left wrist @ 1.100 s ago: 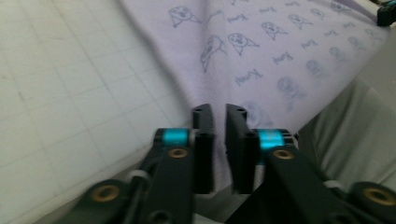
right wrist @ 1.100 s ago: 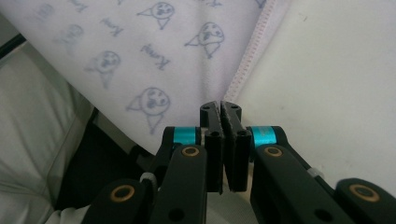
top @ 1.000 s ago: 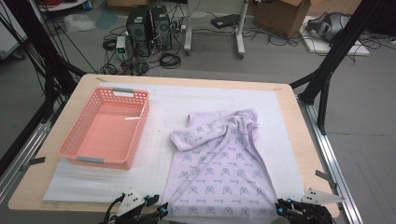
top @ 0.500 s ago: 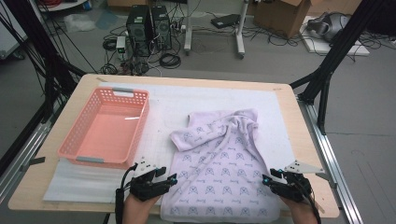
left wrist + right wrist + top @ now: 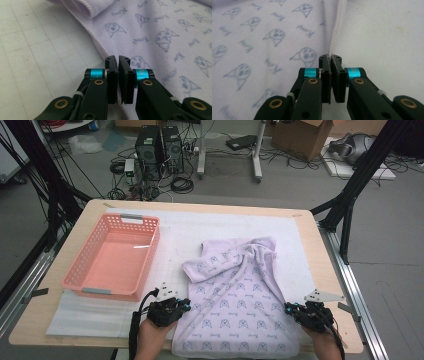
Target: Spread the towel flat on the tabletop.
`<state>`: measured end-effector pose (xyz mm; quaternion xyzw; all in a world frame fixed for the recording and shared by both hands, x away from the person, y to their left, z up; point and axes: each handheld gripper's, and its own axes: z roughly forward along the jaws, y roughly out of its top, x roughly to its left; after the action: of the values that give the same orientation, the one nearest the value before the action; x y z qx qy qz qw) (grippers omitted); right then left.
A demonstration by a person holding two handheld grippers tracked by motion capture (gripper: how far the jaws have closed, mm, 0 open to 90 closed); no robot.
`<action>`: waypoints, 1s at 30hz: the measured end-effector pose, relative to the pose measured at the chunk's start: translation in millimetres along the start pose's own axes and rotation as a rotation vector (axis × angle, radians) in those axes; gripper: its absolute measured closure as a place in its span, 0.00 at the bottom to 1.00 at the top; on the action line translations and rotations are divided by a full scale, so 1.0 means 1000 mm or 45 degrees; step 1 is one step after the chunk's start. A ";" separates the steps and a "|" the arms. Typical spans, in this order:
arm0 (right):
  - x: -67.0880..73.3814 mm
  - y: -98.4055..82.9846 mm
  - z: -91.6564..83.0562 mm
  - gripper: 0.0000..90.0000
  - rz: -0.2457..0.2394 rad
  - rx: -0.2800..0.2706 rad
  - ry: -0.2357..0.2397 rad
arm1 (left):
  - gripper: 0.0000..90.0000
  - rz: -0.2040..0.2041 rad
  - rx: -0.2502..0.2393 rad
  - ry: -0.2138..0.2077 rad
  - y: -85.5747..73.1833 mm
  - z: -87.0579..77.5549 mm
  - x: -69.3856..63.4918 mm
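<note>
Towel: a lavender printed towel [image 5: 235, 305] lies spread on the white mat [image 5: 190, 232] of my tabletop [image 5: 310, 227], its far end bunched.
Left hand-held gripper [image 5: 118, 59]: jaws closed at the towel's left hem.
Right hand-held gripper [image 5: 330, 57]: jaws pinching the towel's white-stitched right hem.
Basket: 1 pink basket [image 5: 85, 282] stands left of the towel.

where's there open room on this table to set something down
Bare mat runs along the far edge, behind the basket and towel, with a strip between those two. The basket itself holds nothing. The near middle is crowded: towel, with the left gripper and right gripper at its side edges.
</note>
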<state>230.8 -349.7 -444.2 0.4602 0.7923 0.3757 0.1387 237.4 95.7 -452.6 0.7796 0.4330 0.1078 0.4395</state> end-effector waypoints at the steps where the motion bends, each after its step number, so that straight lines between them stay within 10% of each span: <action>1: 0.001 -0.003 -0.004 0.97 0.000 0.008 0.009 | 0.96 0.003 0.007 -0.007 -0.003 -0.004 -0.001; 10: 0.000 -0.038 -0.045 0.96 0.040 0.058 0.109 | 0.95 -0.013 0.000 -0.098 -0.027 -0.042 -0.007; 14: 0.004 -0.036 -0.044 0.73 0.035 0.044 0.075 | 0.64 -0.038 -0.042 -0.095 -0.022 -0.036 -0.007; 22: -0.002 -0.013 -0.026 0.62 0.057 -0.068 -0.003 | 0.51 -0.101 -0.060 -0.063 0.000 -0.007 0.004; 25: -0.005 -0.007 -0.012 0.62 0.058 -0.054 -0.022 | 0.57 -0.051 -0.023 -0.012 0.002 0.003 -0.002; 28: -0.005 -0.005 -0.005 0.63 0.036 -0.023 -0.029 | 0.94 -0.010 0.013 -0.012 0.000 0.000 -0.005; 30: -0.005 -0.006 -0.004 0.63 0.029 -0.027 -0.030 | 0.96 -0.018 0.025 -0.033 -0.005 -0.008 -0.004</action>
<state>227.6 -357.5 -446.0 0.4723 0.7813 0.3800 0.1486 228.2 98.6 -451.0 0.7821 0.4338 0.0903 0.4382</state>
